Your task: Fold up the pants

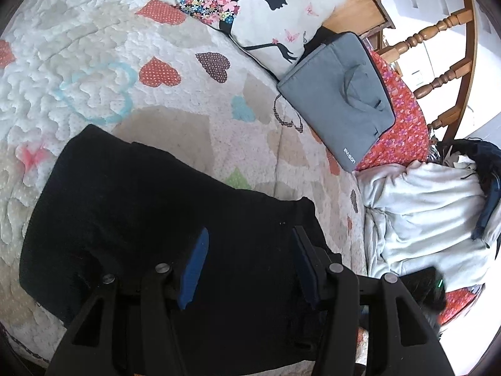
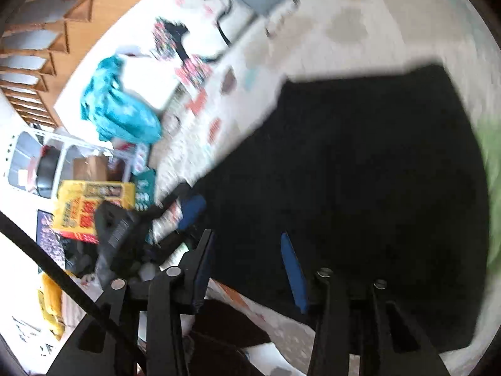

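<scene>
- Black pants (image 1: 150,206) lie spread flat on the heart-patterned quilt (image 1: 94,62); soft and limp, probably best taken at an edge or corner.
- A pale garment pile (image 1: 422,219), grey laptop bag (image 1: 338,100) and printed pillow (image 1: 260,9) crowd the quilt nearby.
- Left gripper (image 1: 247,244) and right gripper (image 2: 247,247) hover wide open over the cloth, holding nothing.

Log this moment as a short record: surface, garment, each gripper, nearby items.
surface: heart-patterned quilt on a bed
garment: black pants, lying flat on the quilt
left gripper: open, over the pants, blue pads apart, nothing between them
right gripper: open, over the pants edge; view motion-blurred
nearby: grey laptop bag beside a printed pillow; pale grey garment heaped at the bed edge; wooden chair behind
fold state: cannot tell how many folds are done
</scene>
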### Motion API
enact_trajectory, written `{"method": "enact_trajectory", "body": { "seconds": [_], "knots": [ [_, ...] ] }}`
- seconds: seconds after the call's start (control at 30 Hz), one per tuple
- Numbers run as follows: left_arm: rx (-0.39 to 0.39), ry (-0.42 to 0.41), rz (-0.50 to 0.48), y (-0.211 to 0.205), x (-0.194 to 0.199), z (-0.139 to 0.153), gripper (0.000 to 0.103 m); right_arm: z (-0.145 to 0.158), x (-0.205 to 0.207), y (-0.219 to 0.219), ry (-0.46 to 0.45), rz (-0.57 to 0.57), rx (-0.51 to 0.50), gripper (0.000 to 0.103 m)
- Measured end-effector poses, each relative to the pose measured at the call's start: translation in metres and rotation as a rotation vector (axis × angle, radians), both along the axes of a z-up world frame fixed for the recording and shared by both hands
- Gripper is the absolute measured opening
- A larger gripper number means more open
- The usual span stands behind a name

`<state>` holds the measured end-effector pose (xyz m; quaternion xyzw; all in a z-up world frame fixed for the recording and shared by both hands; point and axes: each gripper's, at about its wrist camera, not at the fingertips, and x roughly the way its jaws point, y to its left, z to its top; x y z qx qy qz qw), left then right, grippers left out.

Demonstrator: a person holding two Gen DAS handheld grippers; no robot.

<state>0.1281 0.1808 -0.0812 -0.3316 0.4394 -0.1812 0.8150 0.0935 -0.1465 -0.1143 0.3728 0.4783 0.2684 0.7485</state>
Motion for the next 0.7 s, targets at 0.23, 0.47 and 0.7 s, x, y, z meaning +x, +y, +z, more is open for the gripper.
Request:
{"method": "enact_trajectory", "body": {
  "seconds": [0.23, 0.47, 0.7],
  "knots": [
    [0.103, 0.014, -0.048, -0.027, -0.003, -0.008, 0.053, 0.011, 0.084, 0.025, 0.011, 0.013, -0.179, 0.047],
    [0.19, 0.008, -0.055, -0.032, -0.001, -0.008, 0.053, -0.034, 0.156, 0.04, 0.132, -0.024, -0.333, 0.007],
    [0.138, -0.031, 0.14, 0.04, -0.014, 0.01, 0.053, 0.009, 0.156, 0.046, 0.03, -0.027, -0.411, 0.041]
  ]
}}
